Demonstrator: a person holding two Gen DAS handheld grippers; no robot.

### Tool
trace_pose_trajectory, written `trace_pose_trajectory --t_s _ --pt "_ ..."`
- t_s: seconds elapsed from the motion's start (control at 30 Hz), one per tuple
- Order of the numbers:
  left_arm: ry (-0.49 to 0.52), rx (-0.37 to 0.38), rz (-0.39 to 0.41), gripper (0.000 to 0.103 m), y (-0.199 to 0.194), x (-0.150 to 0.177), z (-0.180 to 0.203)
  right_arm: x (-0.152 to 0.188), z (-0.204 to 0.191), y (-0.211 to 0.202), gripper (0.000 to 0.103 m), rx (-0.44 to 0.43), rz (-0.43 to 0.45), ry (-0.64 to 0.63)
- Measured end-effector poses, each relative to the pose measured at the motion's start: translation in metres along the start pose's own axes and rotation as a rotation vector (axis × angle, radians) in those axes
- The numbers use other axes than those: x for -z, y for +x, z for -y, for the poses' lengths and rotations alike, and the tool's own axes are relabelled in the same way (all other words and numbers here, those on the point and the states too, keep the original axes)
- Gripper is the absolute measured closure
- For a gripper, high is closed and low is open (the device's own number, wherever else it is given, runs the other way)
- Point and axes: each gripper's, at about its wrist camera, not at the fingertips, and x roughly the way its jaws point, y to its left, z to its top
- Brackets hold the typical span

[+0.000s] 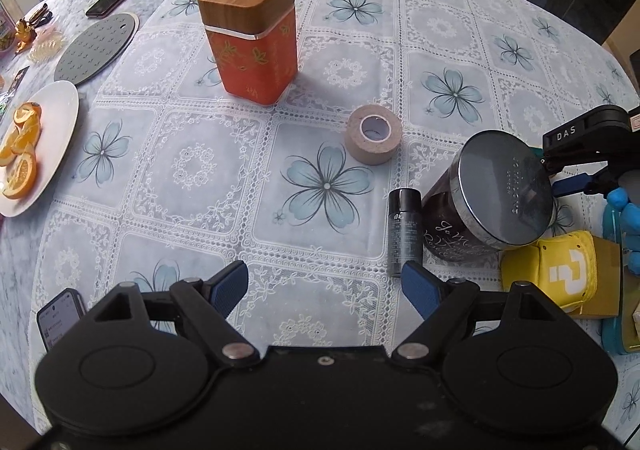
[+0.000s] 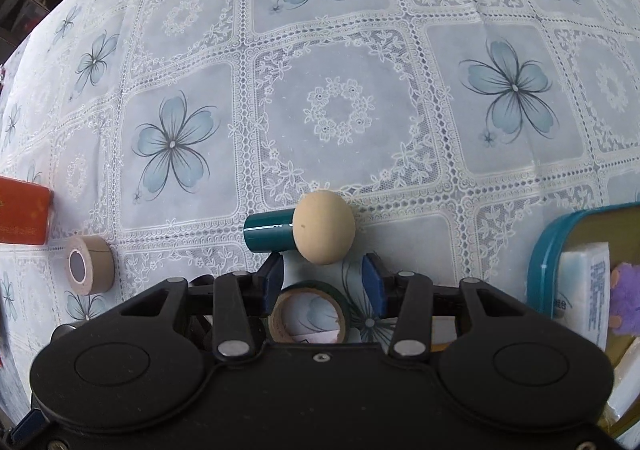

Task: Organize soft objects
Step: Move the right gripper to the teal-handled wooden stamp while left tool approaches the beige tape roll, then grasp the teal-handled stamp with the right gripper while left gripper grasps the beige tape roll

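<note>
The right tool (image 2: 323, 276) hangs over the bench (image 2: 340, 110), jaws partly apart and empty, with a beige sponge puff on a teal handle (image 2: 323, 227) lying just beyond its tips. The step looks like reaching for that puff; next comes lowering around it, closing, then carrying it to the teal tray (image 2: 538, 270). The left tool (image 1: 326, 288) waits wide open, empty.

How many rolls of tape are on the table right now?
2: a beige roll lying beside the orange tin, and a green-edged roll just below the right tongs. Others may be hidden.
</note>
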Motion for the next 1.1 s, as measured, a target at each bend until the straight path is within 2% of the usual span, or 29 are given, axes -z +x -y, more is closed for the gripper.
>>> trace_pose_trajectory --t_s 0.3,0.63,0.7,0.8,1.1 --pt "-0.016 -0.013 -0.003 0.02 0.003 -0.004 -0.008 -0.008 -0.014 0.005 0.055 -0.013 0.009 -0.048" --pt "-0.014 -0.018 -0.007 0.02 0.014 -0.02 -0.015 -0.014 -0.022 0.01 0.055 0.016 0.02 -0.096" --pt "-0.017 -0.017 -0.007 0.02 0.017 -0.024 -0.016 -0.014 -0.021 0.009 0.057 0.019 0.02 -0.099" --pt "-0.019 -0.016 -0.005 0.02 0.019 -0.03 -0.016 -0.013 -0.023 0.009 0.065 0.033 0.022 -0.122" --pt "-0.044 -0.024 0.005 0.02 0.031 -0.054 -0.021 -0.016 -0.015 -0.005 0.074 -0.011 0.04 -0.111"
